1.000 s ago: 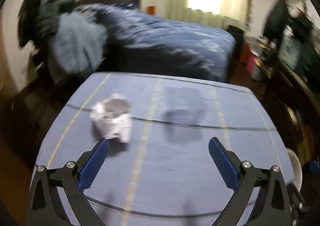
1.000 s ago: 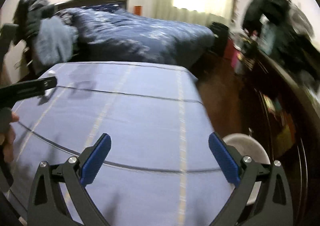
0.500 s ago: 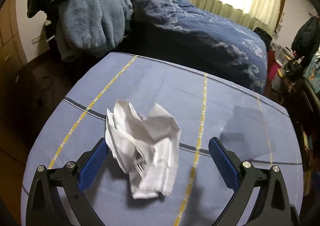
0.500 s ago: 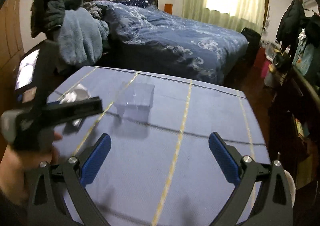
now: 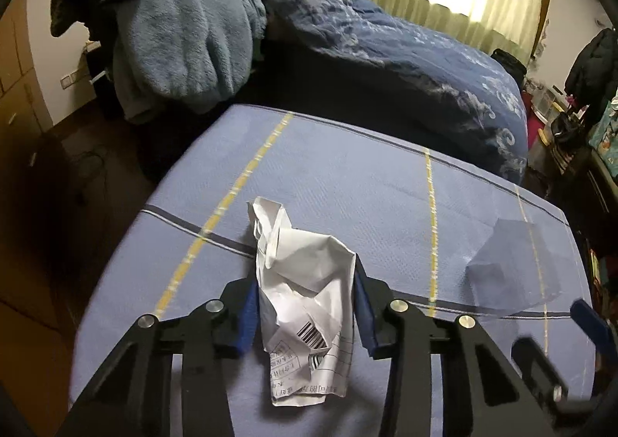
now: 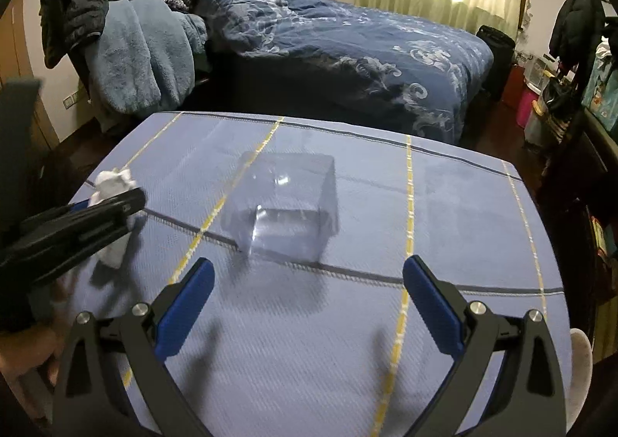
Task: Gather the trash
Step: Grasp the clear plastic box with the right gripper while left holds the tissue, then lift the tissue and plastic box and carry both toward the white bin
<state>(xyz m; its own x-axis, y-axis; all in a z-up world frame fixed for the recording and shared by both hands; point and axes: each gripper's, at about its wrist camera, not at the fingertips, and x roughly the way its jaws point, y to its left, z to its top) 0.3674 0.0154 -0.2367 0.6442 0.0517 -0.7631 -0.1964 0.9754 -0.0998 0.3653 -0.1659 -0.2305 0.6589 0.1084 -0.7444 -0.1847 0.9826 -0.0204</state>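
Note:
A crumpled white paper [image 5: 305,282] with a barcode lies on the blue striped tablecloth [image 5: 347,174]. My left gripper [image 5: 305,315] straddles it. Its jaws are closing, and both blue pads [image 5: 247,313] press the paper's sides. In the right wrist view the paper [image 6: 112,182] pokes out past the left gripper [image 6: 77,228] at the far left. A clear plastic box [image 6: 286,213] stands mid-table just ahead of my right gripper [image 6: 309,305], which is open with nothing between its pads. The box [image 5: 513,263] also shows at the right of the left wrist view.
Behind the table is a bed with a dark blue duvet [image 6: 347,39]. A light blue fleece and dark jackets [image 5: 174,39] are piled at its left end. Cluttered shelves [image 6: 571,97] run along the right. A white round object [image 6: 581,359] sits beyond the table's right edge.
The left gripper's jaws have come in from wide open onto the paper, which now looks squeezed narrower. The right gripper has drawn closer to the clear box.

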